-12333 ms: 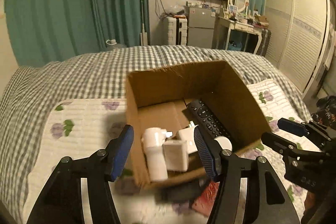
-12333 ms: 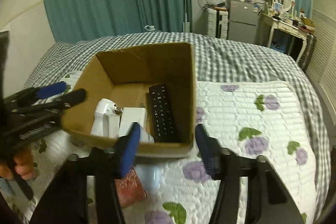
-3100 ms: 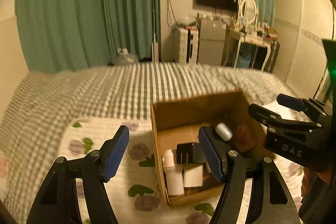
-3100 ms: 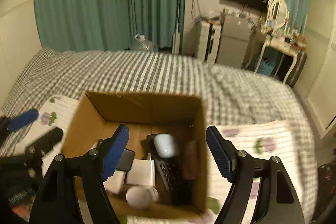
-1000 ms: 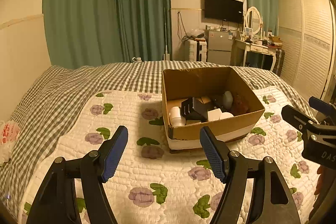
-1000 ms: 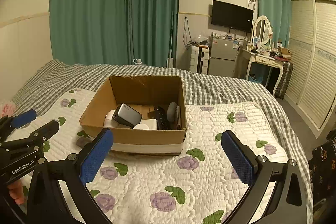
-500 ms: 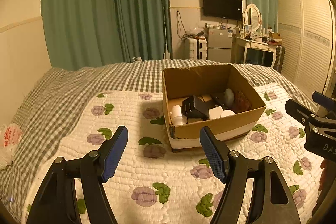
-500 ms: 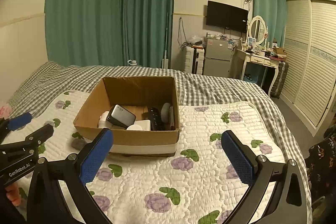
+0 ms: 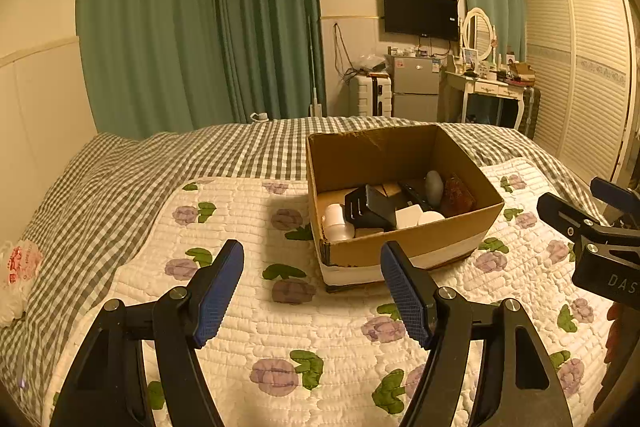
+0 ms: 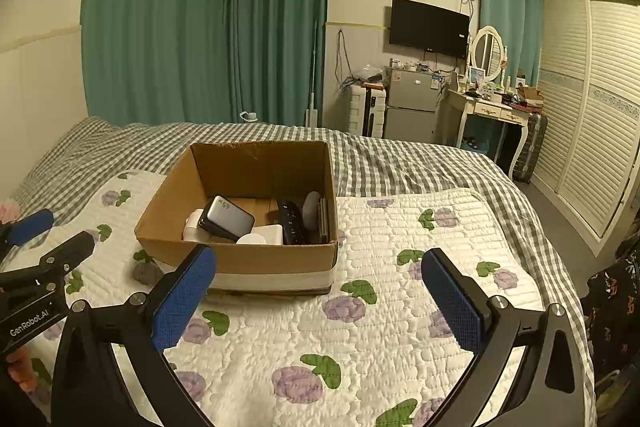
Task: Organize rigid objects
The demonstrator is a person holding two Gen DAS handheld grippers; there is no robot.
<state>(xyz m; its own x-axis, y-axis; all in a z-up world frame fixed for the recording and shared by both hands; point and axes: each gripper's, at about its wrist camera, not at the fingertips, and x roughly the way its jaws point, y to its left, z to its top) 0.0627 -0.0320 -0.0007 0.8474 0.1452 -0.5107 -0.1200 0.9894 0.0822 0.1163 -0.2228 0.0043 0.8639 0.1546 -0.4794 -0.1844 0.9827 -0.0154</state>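
An open cardboard box (image 9: 412, 251) (image 10: 276, 261) sits on the flowered quilt. Inside lie a grey power bank (image 10: 228, 215) (image 9: 370, 205), a black remote (image 10: 291, 221), a grey oval object (image 10: 311, 203) (image 9: 433, 183), white chargers (image 10: 268, 230) (image 9: 408, 215) and a reddish flat item (image 9: 458, 189). My left gripper (image 9: 312, 291) is open and empty, held back above the quilt in front of the box. My right gripper (image 10: 320, 295) is open wide and empty, also short of the box. Each gripper shows at the edge of the other's view.
The white flowered quilt (image 9: 280, 339) (image 10: 400, 307) lies over a grey checked bedspread (image 9: 120, 179). Green curtains, a small fridge (image 10: 412, 103), a dressing table (image 10: 492, 111) and a wardrobe stand beyond the bed. A white and red bag (image 9: 20, 267) lies at the far left.
Both grippers have drawn a little further back from the box. Earlier they were close over the box and more objects went into it, among them the power bank.
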